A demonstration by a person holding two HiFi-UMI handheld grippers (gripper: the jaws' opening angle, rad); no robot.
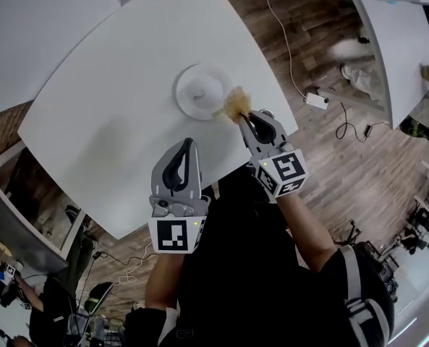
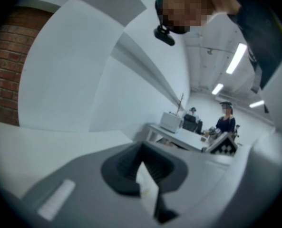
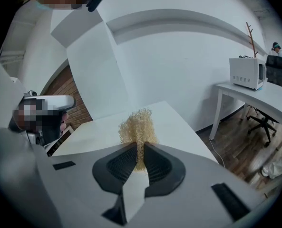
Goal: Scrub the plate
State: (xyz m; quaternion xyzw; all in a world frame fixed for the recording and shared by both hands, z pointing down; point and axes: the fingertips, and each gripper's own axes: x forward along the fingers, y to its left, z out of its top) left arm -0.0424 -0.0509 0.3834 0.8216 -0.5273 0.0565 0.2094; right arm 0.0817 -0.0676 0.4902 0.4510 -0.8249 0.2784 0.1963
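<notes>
- The right gripper (image 3: 139, 152) has its fingers (image 3: 123, 164) clamped on the scrubber (image 3: 136, 126). The tuft projects forward so that fibres, not fingers, meet the work.
- The left gripper (image 2: 141, 152) has its fingers shut on nothing. It is held back over the table (image 1: 105, 114), apparently idle.
- The plate (image 1: 198, 91) lies on the table. The scrubber sits at its near rim; contact is probable but unconfirmed.

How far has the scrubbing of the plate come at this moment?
Done: the right gripper holds the tan scrubber between its fingers. In hand: the scrubber sits at the white plate's near rim; whether it touches, I cannot tell. Left: the scrubbing itself, and the left gripper, shut and empty, is away from the plate.
</notes>
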